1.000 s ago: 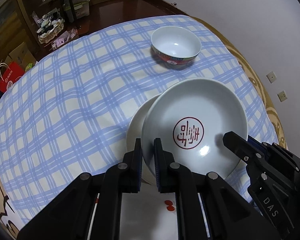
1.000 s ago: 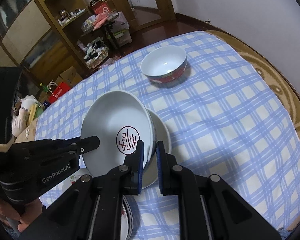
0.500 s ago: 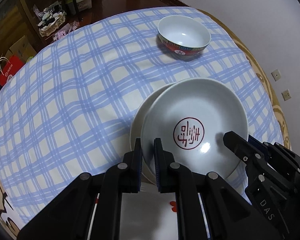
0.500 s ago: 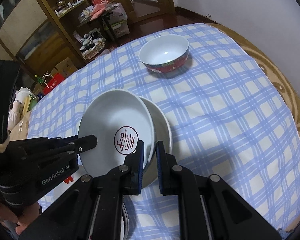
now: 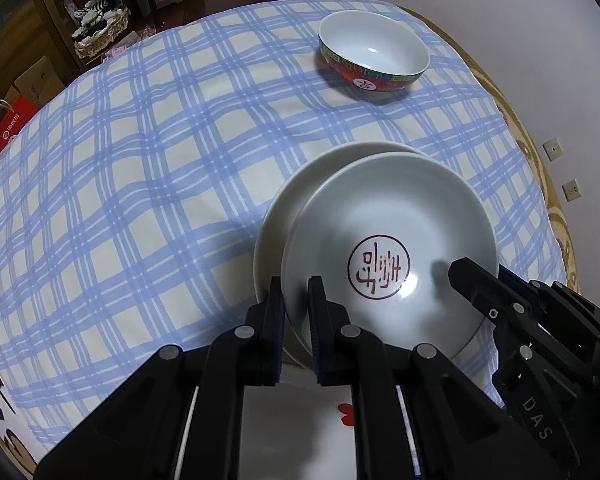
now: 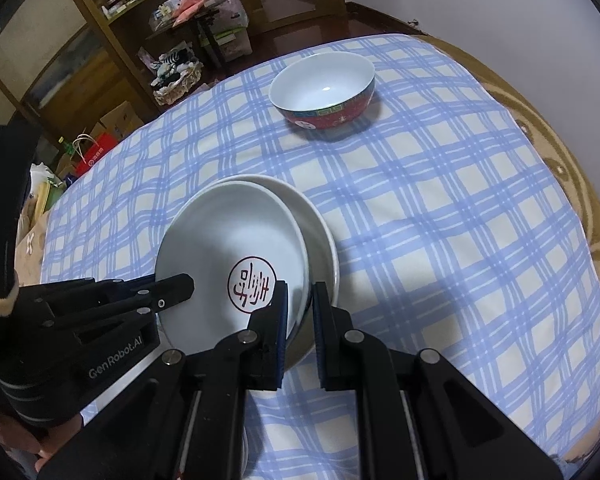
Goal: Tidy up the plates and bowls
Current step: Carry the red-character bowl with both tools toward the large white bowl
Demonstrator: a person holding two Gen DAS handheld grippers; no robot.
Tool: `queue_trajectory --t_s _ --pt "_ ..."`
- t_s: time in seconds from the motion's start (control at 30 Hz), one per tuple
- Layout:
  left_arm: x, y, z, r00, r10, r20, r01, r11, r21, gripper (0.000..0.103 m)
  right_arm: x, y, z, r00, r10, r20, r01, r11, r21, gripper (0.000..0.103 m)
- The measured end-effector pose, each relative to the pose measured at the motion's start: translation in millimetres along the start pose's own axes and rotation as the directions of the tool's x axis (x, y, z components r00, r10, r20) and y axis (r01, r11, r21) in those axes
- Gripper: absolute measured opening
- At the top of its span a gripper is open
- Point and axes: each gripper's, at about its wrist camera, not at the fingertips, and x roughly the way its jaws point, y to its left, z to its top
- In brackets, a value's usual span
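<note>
Near the desk's front edge, we had the stamped plate (image 5: 388, 240) gripped from both sides: left gripper (image 5: 296, 312) fingers pinched narrow on its near-left rim, right gripper (image 6: 300, 320) fingers pinched narrow on its near-right rim. The plate sat over a second white plate (image 5: 284, 208), offset from it so the lower rim showed on the left and far side in the left wrist view; we couldn't tell whether the two touched. Red-patterned bowl (image 6: 324, 92) stood upright and well apart, on the far part of the blue-checked cloth (image 6: 440, 220). Another plate with red marks (image 5: 346, 420) lay under the left gripper, mostly hidden.
</note>
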Motion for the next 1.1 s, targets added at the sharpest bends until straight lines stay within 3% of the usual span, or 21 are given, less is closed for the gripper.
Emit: queue_trajectory --t_s 1.1 --pt "0.8 -6.8 -2.2 1.000 0.025 0.005 -0.025 0.999 0.041 0.012 7.8 -3.3 1.3 1.000 -0.006 -0.022 0.005 1.000 -0.006 0.013"
